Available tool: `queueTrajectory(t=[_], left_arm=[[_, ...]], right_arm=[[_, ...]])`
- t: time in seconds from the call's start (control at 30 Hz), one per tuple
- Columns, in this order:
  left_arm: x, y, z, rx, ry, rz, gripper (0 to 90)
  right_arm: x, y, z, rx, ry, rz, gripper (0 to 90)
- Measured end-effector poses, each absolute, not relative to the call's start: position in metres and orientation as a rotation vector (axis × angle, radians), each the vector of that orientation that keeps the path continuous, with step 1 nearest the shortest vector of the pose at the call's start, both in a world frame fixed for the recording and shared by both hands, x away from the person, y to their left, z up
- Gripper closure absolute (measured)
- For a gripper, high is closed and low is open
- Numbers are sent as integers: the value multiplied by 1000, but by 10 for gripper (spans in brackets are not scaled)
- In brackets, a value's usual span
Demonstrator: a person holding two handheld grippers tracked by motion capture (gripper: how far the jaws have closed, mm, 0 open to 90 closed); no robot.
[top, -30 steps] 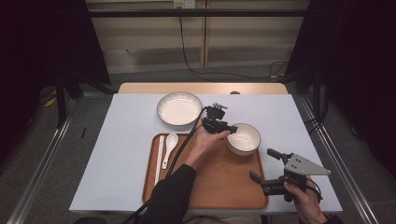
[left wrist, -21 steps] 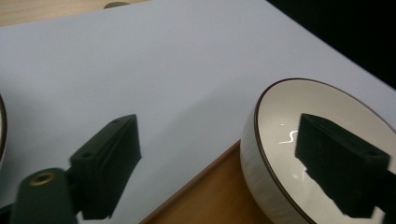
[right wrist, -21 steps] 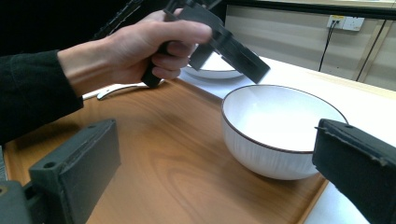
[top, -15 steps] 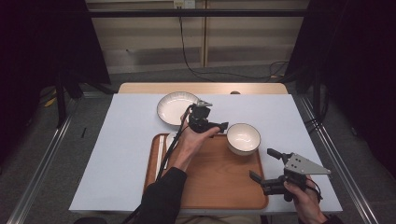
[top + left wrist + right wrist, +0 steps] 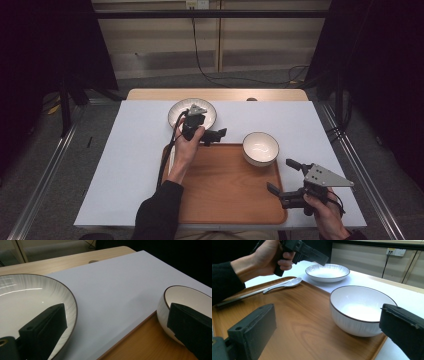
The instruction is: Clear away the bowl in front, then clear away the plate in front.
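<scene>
On the white-covered tabletop (image 5: 125,160), seen from the high view, the count is one wooden tray (image 5: 235,195), one deep bowl (image 5: 260,148), one shallow plate (image 5: 192,112) and two tools. The bowl sits on the tray's far right corner and is empty; the plate stands on the white cover just beyond the tray, also empty. The left tool (image 5: 216,135) hangs above the tray's far left edge, between plate and bowl, its jaws having just opened, spread, with nothing between them. The right tool (image 5: 282,176) is held over the tray's near right part, jaws spread and empty, aimed toward the bowl.

From the left gripper view, two vessels show: the plate (image 5: 32,305) at the left behind one black jaw, the bowl (image 5: 185,302) at the right behind the other. Bare white cover and a corner of the tray (image 5: 140,345) lie between the wide-apart jaws.

From the right gripper view, the count grows by one white spoon (image 5: 287,283), lying inside the tray (image 5: 299,322) near its far edge. The bowl (image 5: 359,310) stands on the tray, empty, between the spread jaws but farther off. The plate (image 5: 327,272) is beyond, empty, with the left tool (image 5: 318,257) above it.
</scene>
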State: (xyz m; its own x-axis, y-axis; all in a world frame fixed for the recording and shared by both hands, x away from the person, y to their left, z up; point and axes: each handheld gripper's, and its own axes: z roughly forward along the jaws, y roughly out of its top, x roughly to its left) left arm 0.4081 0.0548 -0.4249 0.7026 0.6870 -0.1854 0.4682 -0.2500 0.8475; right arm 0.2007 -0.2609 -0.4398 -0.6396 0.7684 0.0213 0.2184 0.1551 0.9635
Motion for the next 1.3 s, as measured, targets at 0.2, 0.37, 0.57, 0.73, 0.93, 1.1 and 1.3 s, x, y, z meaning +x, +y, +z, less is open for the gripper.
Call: queueTrajectory(t=[0.2,0.37,0.57,0.73,0.93,1.1,1.3], left_arm=[[410,72,-419,1893,897,304,29],[414,89,-416,1878,923,324,33],[422,110,-408,1854,945,364,41],[428,126,-405,1836,974,393,52],[437,141,-404,1793,1009,437,75],[455,149,-408,1806,1019,429,106],[474,157,-417,1828,1067,410,126]], right_arm=[[200,-261,-440,938,1954,1506,4],[199,-261,-439,936,1953,1504,4],[200,-261,-440,941,1953,1496,4],[200,-261,-440,947,1952,1495,4],[200,-261,-440,948,1955,1492,4],[200,-260,-440,939,1961,1495,4],[199,-261,-440,946,1958,1497,4]])
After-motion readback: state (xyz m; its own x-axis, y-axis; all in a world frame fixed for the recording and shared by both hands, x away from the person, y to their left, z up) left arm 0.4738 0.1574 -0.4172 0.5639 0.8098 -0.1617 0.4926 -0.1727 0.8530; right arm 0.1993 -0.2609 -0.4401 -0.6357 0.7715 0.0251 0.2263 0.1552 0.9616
